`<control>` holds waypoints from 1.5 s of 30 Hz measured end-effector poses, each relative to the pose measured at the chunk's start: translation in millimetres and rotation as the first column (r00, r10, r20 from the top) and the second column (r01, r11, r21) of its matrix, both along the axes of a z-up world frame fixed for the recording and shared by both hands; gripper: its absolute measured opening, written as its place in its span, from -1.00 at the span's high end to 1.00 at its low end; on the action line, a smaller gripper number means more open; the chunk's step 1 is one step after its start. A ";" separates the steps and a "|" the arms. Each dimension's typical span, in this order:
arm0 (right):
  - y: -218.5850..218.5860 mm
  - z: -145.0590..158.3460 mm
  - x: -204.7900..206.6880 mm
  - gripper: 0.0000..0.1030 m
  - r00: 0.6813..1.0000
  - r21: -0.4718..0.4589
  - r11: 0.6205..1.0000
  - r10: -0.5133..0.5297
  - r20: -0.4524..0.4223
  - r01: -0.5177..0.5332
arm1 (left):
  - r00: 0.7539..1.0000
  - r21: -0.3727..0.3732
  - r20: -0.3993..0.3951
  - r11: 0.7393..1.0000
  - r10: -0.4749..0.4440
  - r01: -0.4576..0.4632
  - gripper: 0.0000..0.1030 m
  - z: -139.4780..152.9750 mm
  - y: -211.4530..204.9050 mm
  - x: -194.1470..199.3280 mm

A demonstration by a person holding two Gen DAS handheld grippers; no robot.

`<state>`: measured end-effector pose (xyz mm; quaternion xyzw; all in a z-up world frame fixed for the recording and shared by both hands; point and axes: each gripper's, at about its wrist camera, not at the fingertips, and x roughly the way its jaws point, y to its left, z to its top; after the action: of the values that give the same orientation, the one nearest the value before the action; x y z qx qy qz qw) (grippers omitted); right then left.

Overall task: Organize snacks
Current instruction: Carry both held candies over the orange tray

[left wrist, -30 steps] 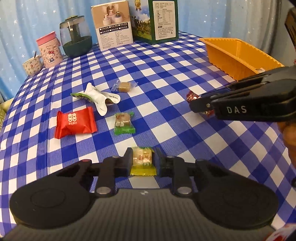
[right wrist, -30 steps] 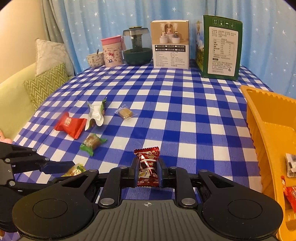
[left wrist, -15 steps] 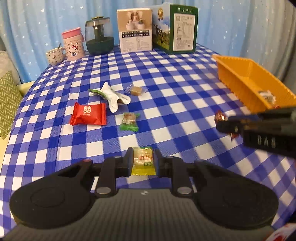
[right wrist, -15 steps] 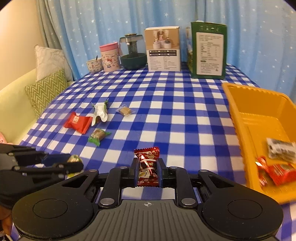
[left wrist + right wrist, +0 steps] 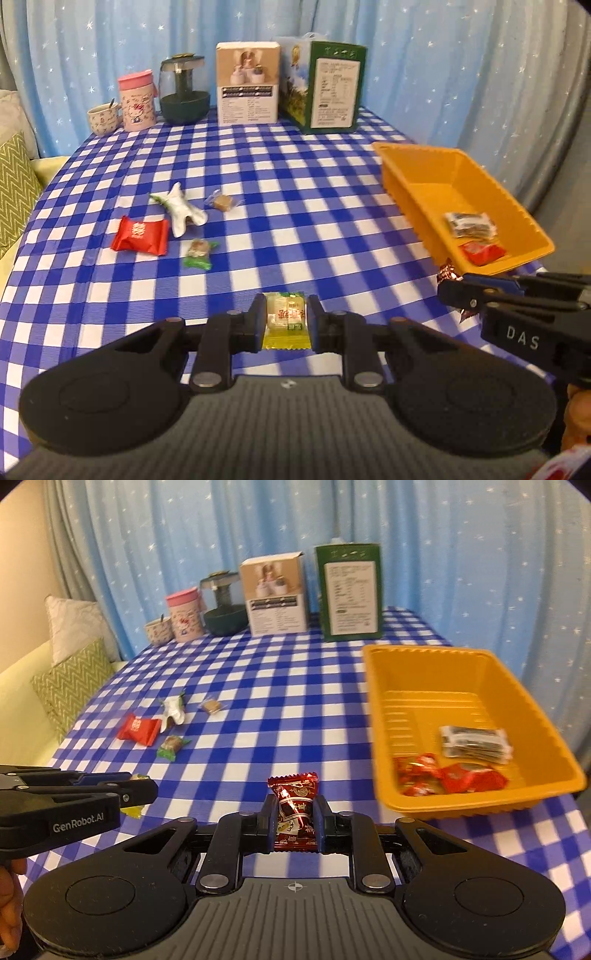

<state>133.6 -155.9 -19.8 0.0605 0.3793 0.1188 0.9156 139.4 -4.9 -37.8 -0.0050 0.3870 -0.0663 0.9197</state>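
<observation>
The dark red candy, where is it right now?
The dark red candy is pinched in the right claw, held above the checked tablecloth just left of the orange tray.

Two clamped candies (image 5: 286, 320) (image 5: 296, 815) (four loose)

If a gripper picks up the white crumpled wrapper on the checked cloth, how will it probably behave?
The white crumpled wrapper looks flat, twisted and torn open, so it is probably floppy and very light. Its surface seems glossy, so it may slip between pads. Pushed, it would likely slide on the blue checked tablecloth rather than roll.
</observation>
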 end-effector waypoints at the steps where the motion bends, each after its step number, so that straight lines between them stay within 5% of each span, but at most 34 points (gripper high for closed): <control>1: -5.5 2.7 -3.1 0.61 1.000 -0.002 1.000 -0.012 0.002 0.012 | 1.000 -0.002 0.002 1.000 -0.002 0.002 0.61 2.9 -4.3 -1.3; 20: -100.2 43.8 -27.8 0.60 0.984 -0.018 0.985 -0.172 0.043 0.173 | 0.990 -0.024 0.042 0.990 -0.135 0.136 0.61 46.0 -99.2 0.3; 45: -168.1 56.5 4.0 0.60 0.965 -0.003 0.967 -0.254 0.059 0.254 | 0.971 -0.025 0.030 0.971 -0.236 0.237 0.61 49.2 -171.0 44.9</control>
<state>137.6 -324.0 36.7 0.1004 0.3424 0.0002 0.9342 184.3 -175.9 11.5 0.0288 0.3713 -0.1811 0.9102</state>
